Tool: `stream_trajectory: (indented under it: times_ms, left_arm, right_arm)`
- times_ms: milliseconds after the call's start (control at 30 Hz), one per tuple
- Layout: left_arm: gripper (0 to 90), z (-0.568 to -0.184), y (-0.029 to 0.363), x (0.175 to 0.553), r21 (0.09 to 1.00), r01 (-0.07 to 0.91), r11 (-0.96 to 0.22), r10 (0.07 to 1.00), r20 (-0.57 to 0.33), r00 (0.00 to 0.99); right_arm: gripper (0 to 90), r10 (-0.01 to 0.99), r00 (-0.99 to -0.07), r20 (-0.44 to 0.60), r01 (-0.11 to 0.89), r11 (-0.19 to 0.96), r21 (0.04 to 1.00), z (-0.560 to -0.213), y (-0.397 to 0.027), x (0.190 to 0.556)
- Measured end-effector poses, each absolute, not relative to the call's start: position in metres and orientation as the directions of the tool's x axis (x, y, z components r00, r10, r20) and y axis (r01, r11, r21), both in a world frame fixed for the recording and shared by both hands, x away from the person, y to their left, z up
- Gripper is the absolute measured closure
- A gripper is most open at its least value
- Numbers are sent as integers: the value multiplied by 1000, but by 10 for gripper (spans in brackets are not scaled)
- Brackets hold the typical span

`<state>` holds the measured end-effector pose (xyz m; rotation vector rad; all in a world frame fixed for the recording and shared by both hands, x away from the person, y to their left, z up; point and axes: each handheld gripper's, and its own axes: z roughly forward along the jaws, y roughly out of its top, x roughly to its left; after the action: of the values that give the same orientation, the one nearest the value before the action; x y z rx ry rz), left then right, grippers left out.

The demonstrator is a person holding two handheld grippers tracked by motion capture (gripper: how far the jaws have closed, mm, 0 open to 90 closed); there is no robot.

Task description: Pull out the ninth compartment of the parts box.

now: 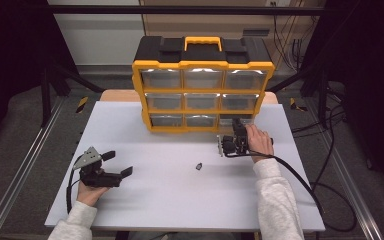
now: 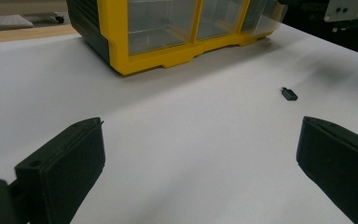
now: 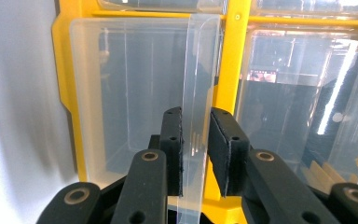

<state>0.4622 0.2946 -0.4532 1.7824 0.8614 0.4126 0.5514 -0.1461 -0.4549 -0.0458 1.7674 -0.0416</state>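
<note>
A yellow and black organizer [image 1: 202, 90] with clear drawers stands at the back of the white table [image 1: 180, 205]. My right gripper [image 1: 238, 125] is at its bottom right drawer [image 1: 227, 121]. In the right gripper view the jaws [image 3: 196, 116] are shut on that drawer's clear pull tab [image 3: 199, 70], one pad on each side of it. The drawer [image 3: 121, 93] behind looks empty. My left gripper [image 1: 118, 163] rests low at the table's left, wide open [image 2: 203, 135] with nothing between its jaws. A small black part [image 1: 198, 166] [image 2: 289, 94] lies loose mid-table, between the two grippers.
The organizer's yellow base [image 2: 168, 56] sits ahead of the left gripper. Black cables [image 1: 325, 190] trail off the table's right side. Metal rails [image 1: 15, 185] run along both sides. Bare white surface spans the front of the table.
</note>
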Motion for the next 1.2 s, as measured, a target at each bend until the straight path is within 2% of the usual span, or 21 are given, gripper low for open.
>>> stream_trajectory:
  times_ms: [1200]
  left_arm:
    - [6, -453, 294, 462, 919, 354, -176, 721, -124, 681]
  right_arm:
    - [763, -36, -226, -973, -6, 999, -35, -451, -144, 536]
